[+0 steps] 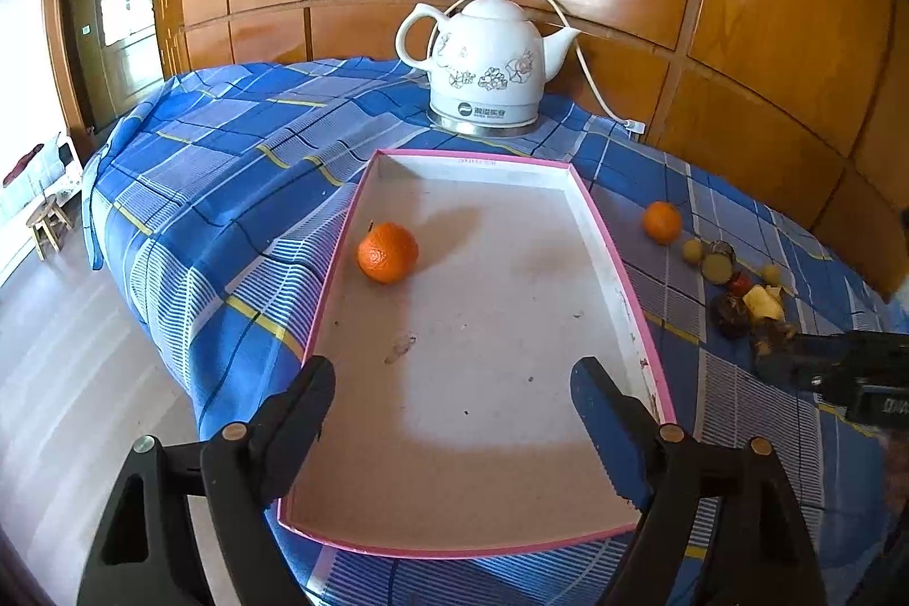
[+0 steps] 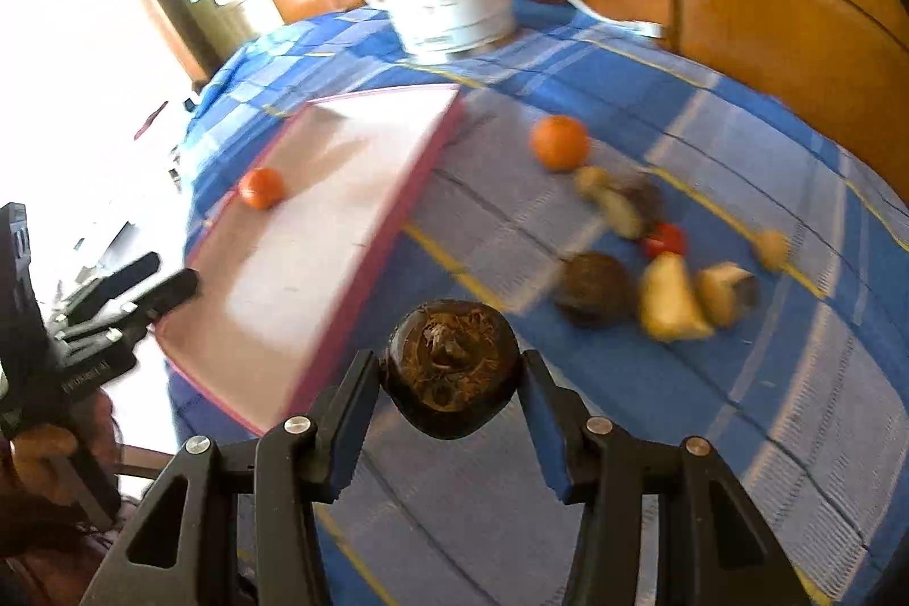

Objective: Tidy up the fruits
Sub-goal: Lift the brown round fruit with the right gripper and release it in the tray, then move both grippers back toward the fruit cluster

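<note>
Jaws, left gripper (image 1: 454, 379): spread wide, nothing between them, poised over the near end of the tray (image 1: 596, 220).
Jaws, right gripper (image 2: 451, 367): clenched on a dark brown fruit (image 2: 451, 373), which is held above the blue checked cloth (image 2: 682, 435).
Held fruit: round, glossy dark skin, with a rough fibrous patch turned toward the camera.
Oranges: two are counted; one orange (image 1: 387, 252) lies ahead of the left jaws, a second orange (image 2: 558, 142) ahead of the right jaws.
Tray: pink-rimmed, pale inside, only the one orange is contained.
Loose pile (image 2: 670, 265): several small fruits, blurred, ahead and right of the right jaws.
Kettle (image 1: 483, 61): one, white, beyond the tray.
</note>
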`<state>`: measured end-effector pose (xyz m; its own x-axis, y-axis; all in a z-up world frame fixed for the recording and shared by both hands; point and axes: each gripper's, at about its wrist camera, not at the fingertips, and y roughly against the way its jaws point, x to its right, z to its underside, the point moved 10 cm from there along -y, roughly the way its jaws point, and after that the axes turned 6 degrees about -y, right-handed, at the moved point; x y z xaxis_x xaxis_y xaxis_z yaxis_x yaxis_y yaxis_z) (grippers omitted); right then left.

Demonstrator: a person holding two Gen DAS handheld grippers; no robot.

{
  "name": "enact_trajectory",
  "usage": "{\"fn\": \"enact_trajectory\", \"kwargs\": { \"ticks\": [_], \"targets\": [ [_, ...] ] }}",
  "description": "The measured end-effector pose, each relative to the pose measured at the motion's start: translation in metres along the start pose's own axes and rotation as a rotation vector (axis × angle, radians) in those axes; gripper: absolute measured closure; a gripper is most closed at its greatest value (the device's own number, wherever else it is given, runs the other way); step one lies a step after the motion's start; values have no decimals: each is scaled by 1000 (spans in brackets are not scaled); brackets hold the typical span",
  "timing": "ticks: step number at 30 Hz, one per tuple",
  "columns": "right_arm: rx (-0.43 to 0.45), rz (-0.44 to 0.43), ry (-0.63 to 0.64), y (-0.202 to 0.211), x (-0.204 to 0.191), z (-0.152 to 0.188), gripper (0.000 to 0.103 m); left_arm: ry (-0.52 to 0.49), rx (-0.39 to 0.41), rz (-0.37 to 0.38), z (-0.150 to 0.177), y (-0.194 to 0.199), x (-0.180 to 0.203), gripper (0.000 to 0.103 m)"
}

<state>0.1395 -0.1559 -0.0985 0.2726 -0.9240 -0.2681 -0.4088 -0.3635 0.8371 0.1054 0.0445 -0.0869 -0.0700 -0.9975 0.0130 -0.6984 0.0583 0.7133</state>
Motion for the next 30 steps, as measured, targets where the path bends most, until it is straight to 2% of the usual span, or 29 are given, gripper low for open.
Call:
{"fn": "enact_trajectory", "kwargs": {
  "ticks": [5,10,18,20,30],
  "targets": [
    [4,-38,55,-18,-46,-16,52,18,-6,9,3,-1,-5,16],
    [-10,-24,91,-47,-72,-34,52,56,-18,19,6,-3,-16,16],
    [-22,40,91,-91,-80,-64,52,83,-22,35,10,-6,-26,16],
    [-28,55,79,-96,-77,-67,49,85,-24,37,11,-6,-26,16],
    [51,55,47,-48,-48,-64,46,69,-25,46,10,-7,-18,16]
  ]
}}
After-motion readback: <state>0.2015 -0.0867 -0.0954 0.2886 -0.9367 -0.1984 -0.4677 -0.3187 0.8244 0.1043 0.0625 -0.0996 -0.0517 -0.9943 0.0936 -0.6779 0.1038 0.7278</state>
